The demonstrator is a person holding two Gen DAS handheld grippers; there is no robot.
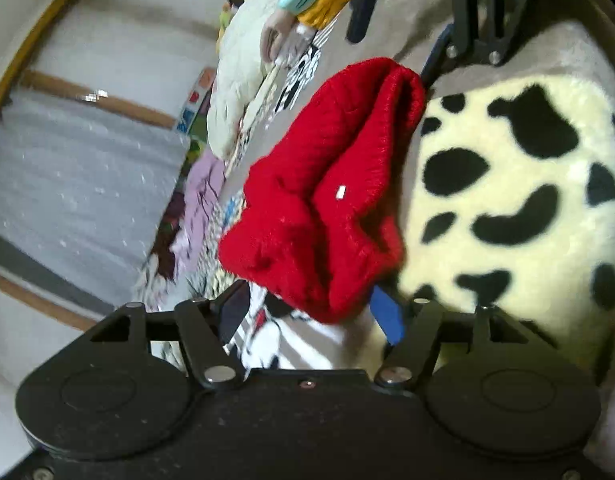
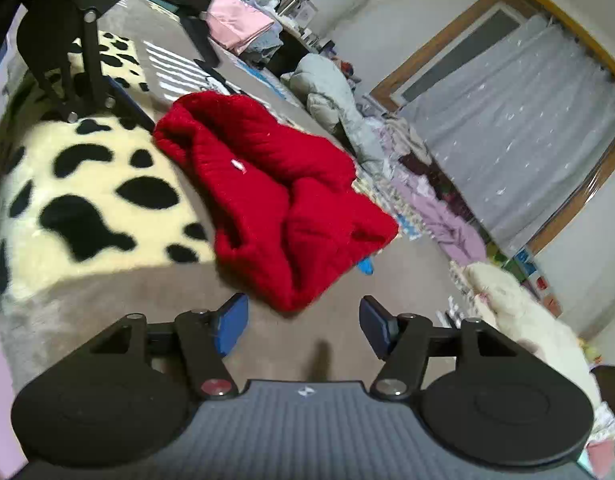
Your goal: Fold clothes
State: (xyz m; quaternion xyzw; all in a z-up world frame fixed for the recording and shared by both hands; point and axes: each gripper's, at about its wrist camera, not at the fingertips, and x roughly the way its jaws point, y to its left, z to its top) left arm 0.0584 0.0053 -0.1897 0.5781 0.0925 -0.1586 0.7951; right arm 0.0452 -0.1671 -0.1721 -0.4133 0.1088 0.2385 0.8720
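Red knit sweater (image 1: 327, 192) bunched on grey bed cover (image 2: 155, 292), just ahead of both tools, edge against cow-print fleece blanket (image 1: 507, 184). Left gripper (image 1: 313, 314): jaws spread, nothing pinched; sweater hem hides part of the gap, contact unclear. Right gripper (image 2: 303, 326): jaws spread, empty, short of sweater. Small white tag (image 1: 341, 192) on the knit, unreadable. Small blue item (image 2: 365, 267) mostly hidden under sweater edge. Clothes pile (image 2: 427, 184) beyond, blurred.
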